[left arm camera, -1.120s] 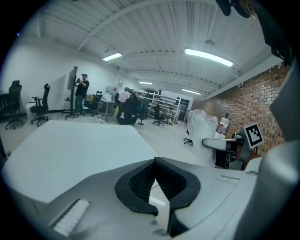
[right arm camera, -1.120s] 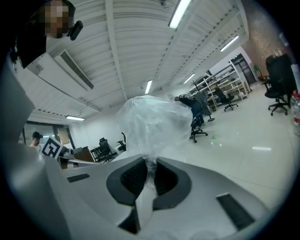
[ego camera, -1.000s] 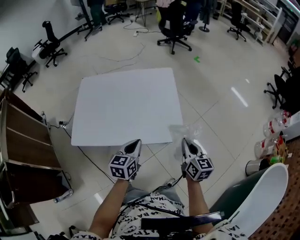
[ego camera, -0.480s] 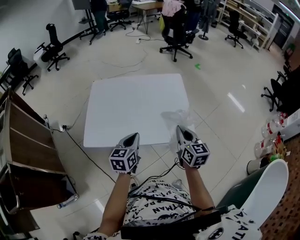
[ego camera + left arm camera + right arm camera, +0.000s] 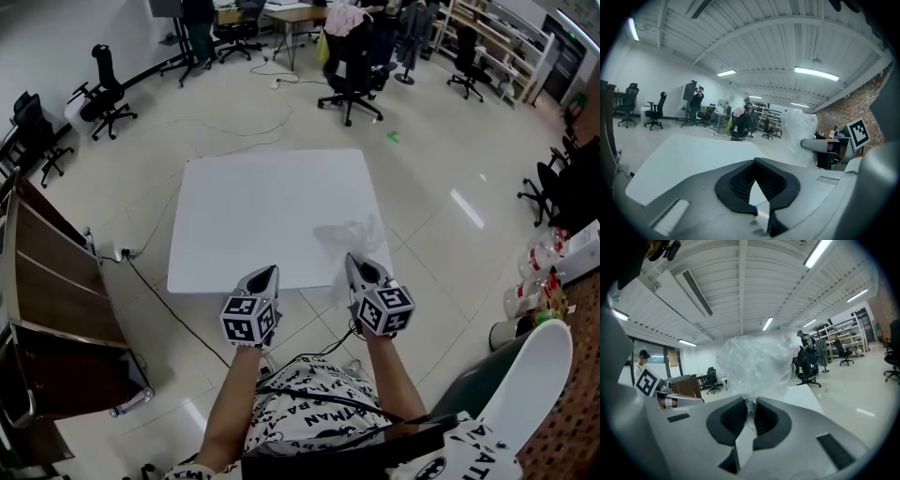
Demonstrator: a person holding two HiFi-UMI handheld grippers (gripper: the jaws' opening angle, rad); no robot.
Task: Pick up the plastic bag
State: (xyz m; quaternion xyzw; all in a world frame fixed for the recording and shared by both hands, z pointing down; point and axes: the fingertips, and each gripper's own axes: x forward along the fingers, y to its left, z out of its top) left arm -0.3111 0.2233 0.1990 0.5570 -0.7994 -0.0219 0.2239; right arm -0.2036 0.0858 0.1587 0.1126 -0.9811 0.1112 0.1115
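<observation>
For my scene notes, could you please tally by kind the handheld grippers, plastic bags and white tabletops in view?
Grippers: 2, the left gripper and the right gripper
plastic bag: 1
white tabletop: 1
Total: 4

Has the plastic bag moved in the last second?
Yes. Held in the right gripper, the plastic bag went from the white table's near right corner to over its top.
</observation>
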